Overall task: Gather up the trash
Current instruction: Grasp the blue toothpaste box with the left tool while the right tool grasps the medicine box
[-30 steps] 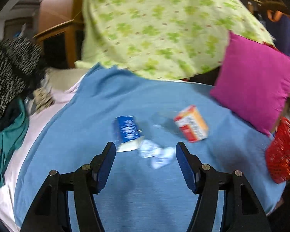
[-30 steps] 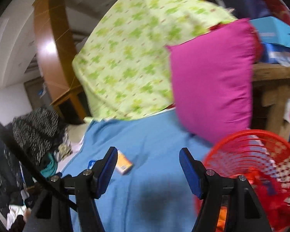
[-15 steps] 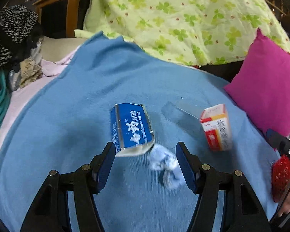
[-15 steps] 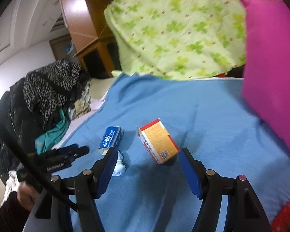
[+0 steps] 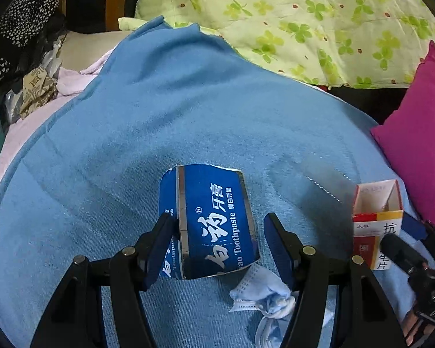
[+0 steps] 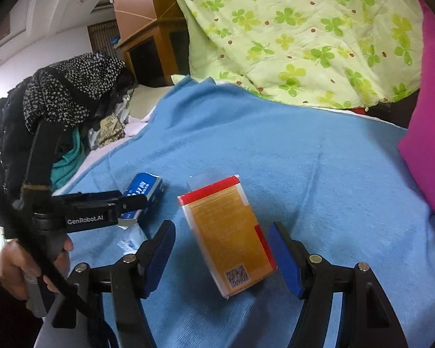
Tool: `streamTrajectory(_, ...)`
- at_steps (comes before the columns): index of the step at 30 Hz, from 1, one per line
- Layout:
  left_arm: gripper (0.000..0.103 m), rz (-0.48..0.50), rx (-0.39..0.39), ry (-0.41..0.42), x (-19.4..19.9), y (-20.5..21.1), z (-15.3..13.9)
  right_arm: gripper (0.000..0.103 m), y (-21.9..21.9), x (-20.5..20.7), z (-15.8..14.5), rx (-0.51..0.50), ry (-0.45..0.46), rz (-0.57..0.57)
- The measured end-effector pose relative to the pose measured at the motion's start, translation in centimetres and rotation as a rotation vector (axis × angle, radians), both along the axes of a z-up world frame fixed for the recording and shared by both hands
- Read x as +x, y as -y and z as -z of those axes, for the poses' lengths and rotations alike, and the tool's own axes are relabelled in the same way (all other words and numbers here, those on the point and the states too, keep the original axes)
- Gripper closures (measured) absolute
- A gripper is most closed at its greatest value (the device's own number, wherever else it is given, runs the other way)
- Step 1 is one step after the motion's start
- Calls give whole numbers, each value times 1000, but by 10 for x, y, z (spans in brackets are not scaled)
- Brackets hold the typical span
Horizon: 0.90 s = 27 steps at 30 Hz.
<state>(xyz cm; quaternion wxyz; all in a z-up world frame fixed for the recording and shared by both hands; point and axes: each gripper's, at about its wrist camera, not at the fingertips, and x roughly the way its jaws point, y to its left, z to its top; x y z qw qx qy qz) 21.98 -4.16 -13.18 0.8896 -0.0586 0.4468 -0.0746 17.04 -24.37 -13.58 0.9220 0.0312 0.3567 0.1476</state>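
Note:
A blue toothpaste box [image 5: 214, 220] lies on the blue blanket [image 5: 188, 121] between the pads of my left gripper [image 5: 220, 246], which is open; there is a small gap at the right pad. A crumpled blue face mask [image 5: 261, 295] rests just under the right finger. In the right wrist view an orange and red medicine box [image 6: 232, 237] lies between the pads of my right gripper [image 6: 223, 255], open with room on both sides. The same view shows the left gripper [image 6: 130, 200] over the toothpaste box [image 6: 143, 187], held by a hand [image 6: 17, 264]. The medicine box [image 5: 377, 220] and right gripper [image 5: 403, 237] also appear at the left wrist view's right edge.
A green clover quilt [image 5: 304, 23] is heaped at the back of the bed. A magenta pillow [image 5: 420, 133] leans at the right. Clothes, one black with white spots [image 6: 69, 92], pile up at the left by a wooden cabinet [image 6: 150, 46].
Both grippers have come down and forward onto the blanket. The toothpaste box now sits between the left pads and the medicine box between the right pads. The red basket has left view.

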Motion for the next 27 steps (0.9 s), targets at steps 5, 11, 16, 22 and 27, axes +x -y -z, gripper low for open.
streamTrajectory(5, 37, -15, 32, -13, 2, -3, 5, 35, -3, 0, 5, -7, -18, 5)
streamTrajectory(11, 41, -26, 5, -12, -1, -13, 6, 45, 2, -7, -2, 17, -30, 46)
streamTrajectory(16, 46, -39, -5, 24, -7, -24, -3, 45, 9, -17, -15, 73, -31, 73)
streamTrajectory(22, 46, -63, 6, 116, -21, -31, -28, 45, 17, -40, -37, 130, 3, 107)
streamTrajectory(27, 46, -61, 49, 191, -43, -20, -53, 45, 20, -63, -55, 155, 42, 116)
